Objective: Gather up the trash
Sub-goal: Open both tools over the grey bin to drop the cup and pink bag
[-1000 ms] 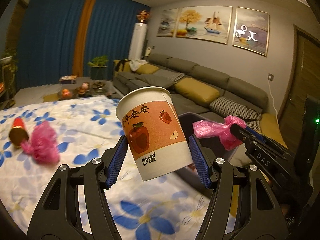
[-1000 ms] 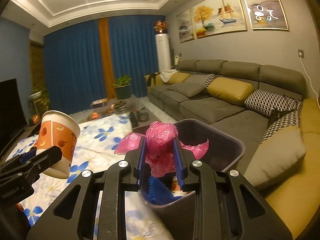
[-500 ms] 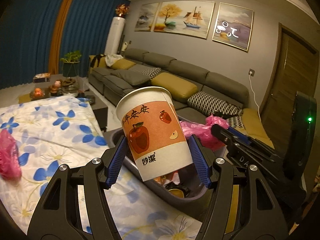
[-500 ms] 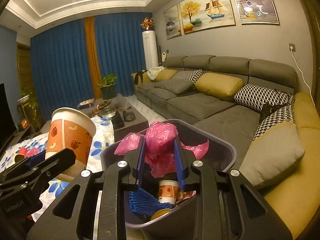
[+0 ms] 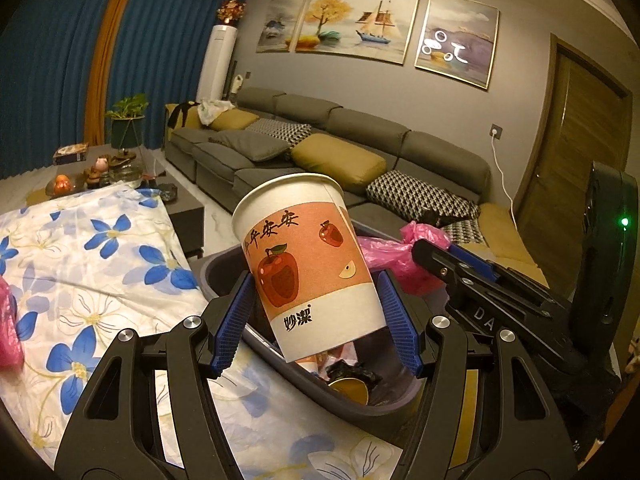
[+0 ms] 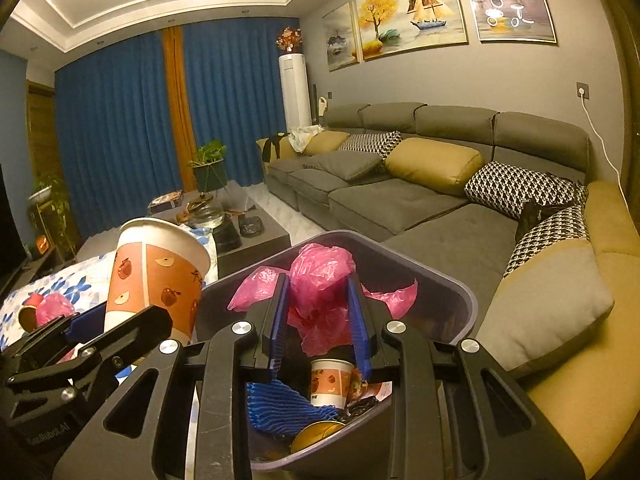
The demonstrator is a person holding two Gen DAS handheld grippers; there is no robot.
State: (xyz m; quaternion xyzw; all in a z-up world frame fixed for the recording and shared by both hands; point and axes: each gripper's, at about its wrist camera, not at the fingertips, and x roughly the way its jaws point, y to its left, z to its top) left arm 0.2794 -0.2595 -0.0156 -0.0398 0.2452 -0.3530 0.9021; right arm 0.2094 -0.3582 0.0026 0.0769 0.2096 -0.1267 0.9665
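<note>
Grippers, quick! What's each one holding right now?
Left gripper: closed on the paper cup.
Right gripper: closed on the pink plastic bag, over the trash bin.

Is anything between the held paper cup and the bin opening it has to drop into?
Nothing visible blocks it. The left gripper holds the paper cup over the near rim of the bin, whose mouth is open. The right gripper, shut on the pink bag, hangs over the bin beside it, not under the cup.
</note>
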